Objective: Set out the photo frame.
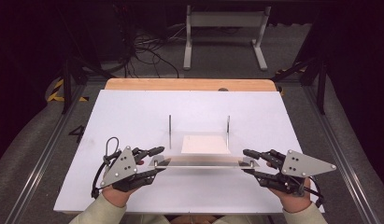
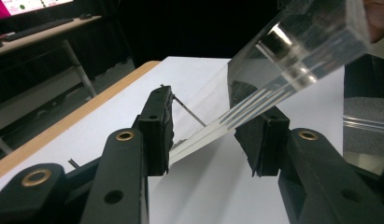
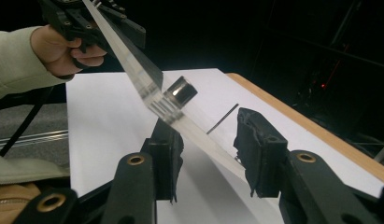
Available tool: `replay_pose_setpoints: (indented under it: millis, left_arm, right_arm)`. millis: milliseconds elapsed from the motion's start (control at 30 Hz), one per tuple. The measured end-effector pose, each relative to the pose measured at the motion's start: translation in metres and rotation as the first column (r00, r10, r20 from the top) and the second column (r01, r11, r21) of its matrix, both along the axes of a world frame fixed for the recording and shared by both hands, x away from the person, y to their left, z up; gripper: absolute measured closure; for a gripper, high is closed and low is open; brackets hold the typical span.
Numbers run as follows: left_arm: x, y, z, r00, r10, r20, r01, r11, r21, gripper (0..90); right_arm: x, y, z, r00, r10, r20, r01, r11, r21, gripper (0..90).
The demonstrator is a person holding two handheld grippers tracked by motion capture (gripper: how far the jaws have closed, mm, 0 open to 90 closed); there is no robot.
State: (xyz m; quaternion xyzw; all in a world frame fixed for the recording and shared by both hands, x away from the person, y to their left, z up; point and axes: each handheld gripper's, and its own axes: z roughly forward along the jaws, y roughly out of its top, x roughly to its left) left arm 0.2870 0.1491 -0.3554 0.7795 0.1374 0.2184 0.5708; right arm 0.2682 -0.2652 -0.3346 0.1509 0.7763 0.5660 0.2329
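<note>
A clear acrylic plate hangs a little above the white table top, held at both ends. My left gripper is shut on its left end and my right gripper on its right end. In the left gripper view the thick clear plate runs slantwise between the pads of that gripper, with a round metal stud set in it. In the right gripper view the plate crosses the gap of that gripper and reaches the other hand.
Two thin upright rods stand behind the plate, with a white rectangle on the table between them. A wooden edge borders the far side. Beyond it are a white stand and cables on the floor.
</note>
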Motion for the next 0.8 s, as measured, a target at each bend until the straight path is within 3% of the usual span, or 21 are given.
replay_pose_setpoints:
  millis: [133,300,533,600,800]
  left_arm:
    - [0.006,-0.001,0.005,0.9998,0.012,0.018,-0.012,0.9998,-0.013,57.4]
    - [0.017,-0.002,0.008,0.9997,0.024,0.000,-0.023,0.9981,-0.057,54.9]
    - [0.034,-0.002,0.003,0.9947,0.101,-0.015,-0.102,0.9901,-0.096,44.6]
    - [0.035,0.000,0.003,0.9936,0.111,-0.020,-0.112,0.9885,-0.101,40.9]
    - [0.037,0.012,-0.002,0.9886,0.148,-0.026,-0.150,0.9833,-0.103,41.6]
  right_arm:
    - [0.003,0.000,0.002,0.9996,-0.014,0.022,0.014,0.9997,0.020,59.8]
    - [0.011,0.001,0.008,0.9988,-0.036,0.035,0.034,0.9984,0.045,59.8]
    - [0.021,0.002,0.016,0.9968,-0.058,0.055,0.055,0.9965,0.063,59.8]
    - [0.025,0.003,0.019,0.9962,-0.066,0.058,0.062,0.9959,0.066,59.7]
    - [0.038,0.003,0.025,0.9945,-0.080,0.067,0.074,0.9926,0.096,59.7]
